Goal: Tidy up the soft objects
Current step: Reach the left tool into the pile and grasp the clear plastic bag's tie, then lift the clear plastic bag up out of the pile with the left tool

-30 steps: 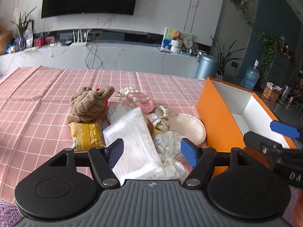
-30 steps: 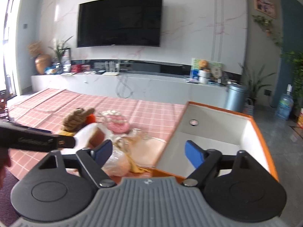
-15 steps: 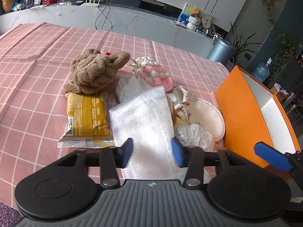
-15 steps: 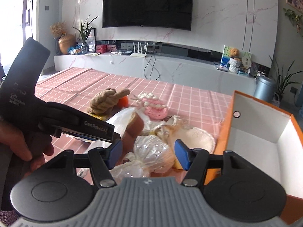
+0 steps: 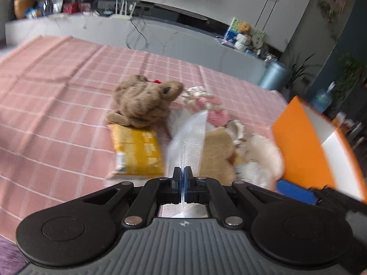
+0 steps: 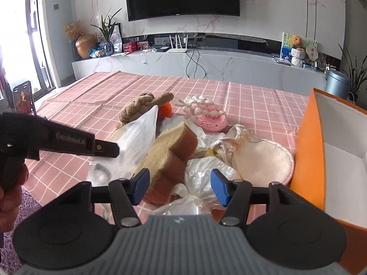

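Stretching away on the left, the pink checked cloth on the counter (image 5: 52, 105) lies bare out to its far edge, the widest open room in view. Next comes the brown knitted plush toy (image 5: 144, 100), resting partly on the yellow crinkly snack packet (image 5: 137, 153). Just beside them the left gripper (image 5: 182, 183) has its fingers pressed together on the edge of a white woven mesh pouch (image 5: 188, 142), which stands lifted on edge above the pile. In the right wrist view the pouch (image 6: 140, 137) leans against a tan sponge block (image 6: 169, 153), with the pink-and-cream crocheted piece (image 6: 209, 113) behind. The right gripper (image 6: 179, 188) hovers low over crumpled clear plastic bags (image 6: 201, 176), its blue fingers (image 6: 218, 189) set wide apart and holding nothing. A round cream fabric pad (image 6: 266, 160) lies touching the outer wall of the orange cardboard box (image 6: 309, 151), whose white inside is open upward at the far right edge.
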Available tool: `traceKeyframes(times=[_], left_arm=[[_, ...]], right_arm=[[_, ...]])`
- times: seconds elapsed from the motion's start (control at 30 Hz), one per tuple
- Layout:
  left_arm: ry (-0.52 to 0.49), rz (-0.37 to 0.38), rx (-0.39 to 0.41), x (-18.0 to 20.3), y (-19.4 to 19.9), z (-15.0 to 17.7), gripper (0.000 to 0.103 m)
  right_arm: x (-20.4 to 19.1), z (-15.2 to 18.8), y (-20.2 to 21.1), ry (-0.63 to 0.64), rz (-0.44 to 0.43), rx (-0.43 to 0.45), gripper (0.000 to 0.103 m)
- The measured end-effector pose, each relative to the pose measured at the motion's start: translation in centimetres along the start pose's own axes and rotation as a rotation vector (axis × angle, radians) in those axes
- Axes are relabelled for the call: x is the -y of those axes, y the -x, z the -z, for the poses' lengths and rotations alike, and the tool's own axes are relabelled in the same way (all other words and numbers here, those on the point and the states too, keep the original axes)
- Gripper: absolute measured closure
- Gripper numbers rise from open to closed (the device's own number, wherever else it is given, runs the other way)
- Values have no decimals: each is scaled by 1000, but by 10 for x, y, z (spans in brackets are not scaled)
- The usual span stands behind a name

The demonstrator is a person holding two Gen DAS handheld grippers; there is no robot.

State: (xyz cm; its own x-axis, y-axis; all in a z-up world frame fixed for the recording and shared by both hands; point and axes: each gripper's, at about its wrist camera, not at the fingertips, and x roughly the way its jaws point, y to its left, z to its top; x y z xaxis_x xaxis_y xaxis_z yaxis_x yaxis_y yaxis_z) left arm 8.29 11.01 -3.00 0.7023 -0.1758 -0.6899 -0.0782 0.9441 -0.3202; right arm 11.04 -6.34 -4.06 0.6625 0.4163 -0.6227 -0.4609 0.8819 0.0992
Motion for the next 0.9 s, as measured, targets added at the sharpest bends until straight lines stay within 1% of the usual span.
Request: traceKeyframes(times=[0.07, 0.1, 0.13, 0.17, 0.2, 0.23, 0.27, 0.3, 0.33, 0.37, 0.4, 0.47, 0.53, 0.63, 0.7, 0.73, 0.77, 0.8, 0.83, 0.9], left_arm=[[-56, -81, 5, 0, -1, 1, 101], [-70, -104, 6, -1, -1, 1, 101], [-61, -98, -3, -3, -3, 0, 94], [-38, -70, -17, -8, -5, 0, 82], [-18, -50, -26, -11, -8, 1, 77], [-10, -51, -30, -12, -10, 1, 69], [-15, -58, -34, -11, -12, 3, 61], [-17, -54, -34, -11, -14, 5, 57], [-11, -37, -35, -11, -15, 6, 51], [3, -21, -42, -12, -18, 7, 50], [5, -24, -47, -11, -20, 7, 50], [-43, -84, -57, -6, -27, 8, 50], [-70, -127, -70, -6, -32, 10, 50], [-85, -176, -69, -9, -34, 14, 50], [-102, -202, -50, -10, -33, 15, 66], [-100, -200, -40, -11, -32, 15, 80], [-93, -189, -30, -12, -30, 15, 90], [-89, -177, -23, -13, -28, 14, 93], [-90, -167, -15, -13, -27, 14, 98], [-102, -154, 21, -9, -22, 13, 100]], right_arm=[[-1, -2, -5, -3, -10, -2, 48], [-2, -4, -7, -2, -10, -2, 49], [-1, -4, -9, -4, -11, -2, 51], [-1, -5, -10, -9, -14, -5, 53], [-1, -5, -12, -12, -16, -10, 56], [0, -5, -15, -14, -19, -14, 61], [0, -5, -18, -13, -21, -20, 63], [0, -4, -20, -12, -21, -26, 66], [0, -3, -23, -12, -18, -32, 66], [1, -1, -25, -13, -14, -37, 66], [2, 0, -25, -12, -9, -35, 66], [5, 1, -21, -13, 6, -21, 65], [9, 3, -17, -26, 22, -16, 58], [15, 7, -16, -59, 44, -26, 53], [19, 10, -20, -88, 54, -44, 47], [22, 12, -22, -101, 58, -52, 45], [23, 13, -24, -112, 65, -59, 43], [24, 15, -25, -121, 72, -62, 39], [26, 15, -26, -135, 76, -65, 33], [28, 17, -29, -167, 91, -81, 24]])
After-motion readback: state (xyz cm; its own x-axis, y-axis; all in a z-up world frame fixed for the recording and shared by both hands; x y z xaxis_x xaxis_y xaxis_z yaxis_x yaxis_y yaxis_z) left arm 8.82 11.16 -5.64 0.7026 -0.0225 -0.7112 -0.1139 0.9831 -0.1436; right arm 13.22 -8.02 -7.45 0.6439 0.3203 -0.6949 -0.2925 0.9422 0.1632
